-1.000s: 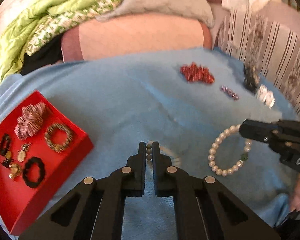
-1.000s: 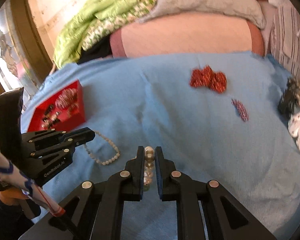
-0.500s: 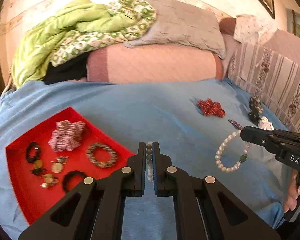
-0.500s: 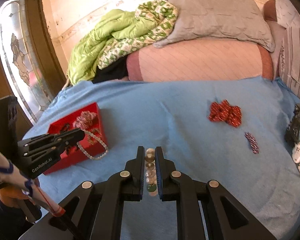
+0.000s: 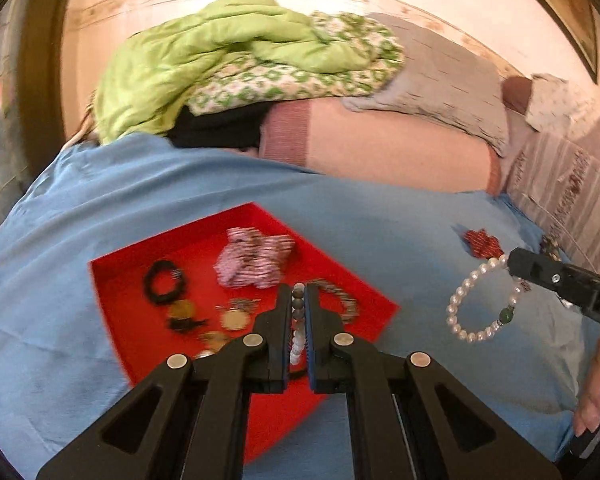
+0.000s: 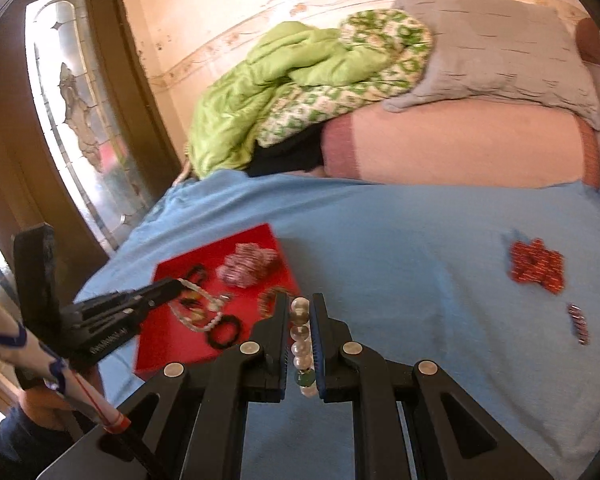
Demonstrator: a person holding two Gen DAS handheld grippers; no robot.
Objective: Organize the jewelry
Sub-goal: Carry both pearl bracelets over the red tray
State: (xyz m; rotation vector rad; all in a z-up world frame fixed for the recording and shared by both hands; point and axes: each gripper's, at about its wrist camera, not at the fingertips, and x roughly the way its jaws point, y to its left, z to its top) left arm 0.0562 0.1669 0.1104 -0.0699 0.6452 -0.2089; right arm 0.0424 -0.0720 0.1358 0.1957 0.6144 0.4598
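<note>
My left gripper (image 5: 298, 290) is shut on a thin bracelet of small white and grey beads (image 5: 298, 312) and hangs over the red tray (image 5: 140, 344). In the right wrist view this left gripper (image 6: 178, 284) dangles that thin bracelet (image 6: 198, 316) above the tray (image 6: 168, 348). My right gripper (image 6: 300, 300) is shut on a pearl bracelet with a green bead (image 6: 301, 340), just right of the tray over the blue sheet. From the left wrist view the right gripper (image 5: 514, 260) holds the pearl loop (image 5: 476, 304) in the air.
The tray holds a pink-white beaded flower (image 5: 256, 260), black bands (image 5: 164, 282), a brown beaded bracelet (image 6: 270, 298) and gold pendants (image 5: 234, 318). A red beaded piece (image 6: 536, 266) and a small strip (image 6: 579, 324) lie on the blue sheet (image 6: 400, 248). Bedding (image 6: 300, 88) is piled behind.
Both grippers rose off the sheet with their bracelets and moved left toward the red tray. The left one now hangs over the tray.
</note>
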